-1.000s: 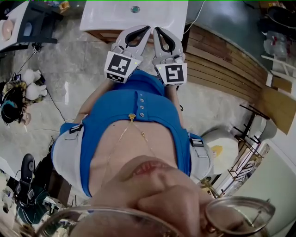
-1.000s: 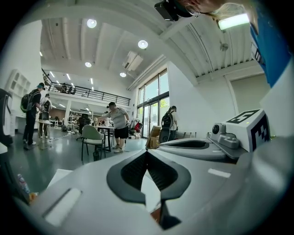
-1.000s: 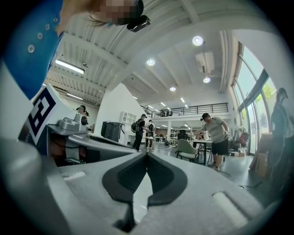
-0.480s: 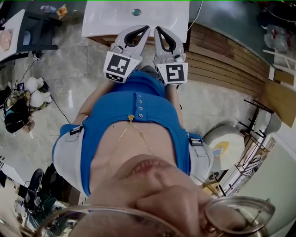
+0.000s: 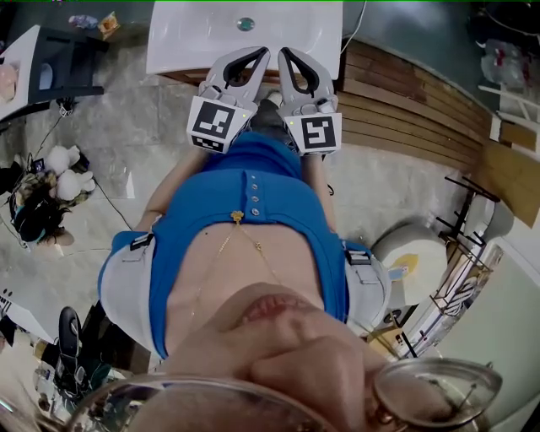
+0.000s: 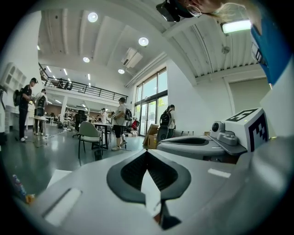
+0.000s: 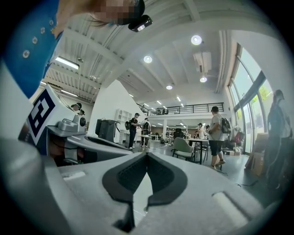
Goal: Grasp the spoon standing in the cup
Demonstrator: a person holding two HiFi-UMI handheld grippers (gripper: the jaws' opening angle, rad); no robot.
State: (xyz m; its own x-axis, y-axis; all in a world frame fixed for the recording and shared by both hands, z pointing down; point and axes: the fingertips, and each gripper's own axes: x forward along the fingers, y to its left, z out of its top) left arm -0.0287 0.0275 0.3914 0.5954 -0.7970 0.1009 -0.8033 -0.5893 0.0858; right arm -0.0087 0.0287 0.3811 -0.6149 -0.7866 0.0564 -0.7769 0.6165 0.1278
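Note:
No spoon or cup can be made out for certain in any view. A small round object [image 5: 245,24] lies on a white table [image 5: 194,38] beyond the grippers; what it is I cannot tell. Held side by side against a blue shirt, my left gripper [image 5: 265,52] and right gripper [image 5: 286,53] point toward that table. The left gripper [image 6: 147,152] has its jaw tips touching with nothing between them. The right gripper [image 7: 146,154] looks the same, shut and empty. Both gripper views face a large hall.
Wooden decking [image 5: 405,118] runs along the right. A white bucket [image 5: 413,253] and a wire rack [image 5: 456,278] stand lower right. Soft toys [image 5: 63,173] and cables lie on the floor at left. People, a chair [image 6: 88,134] and tables stand far off in the hall.
Both grippers stay shut in the same place against the shirt. Only the head view has shifted slightly, so the floor objects at left sit a little differently.

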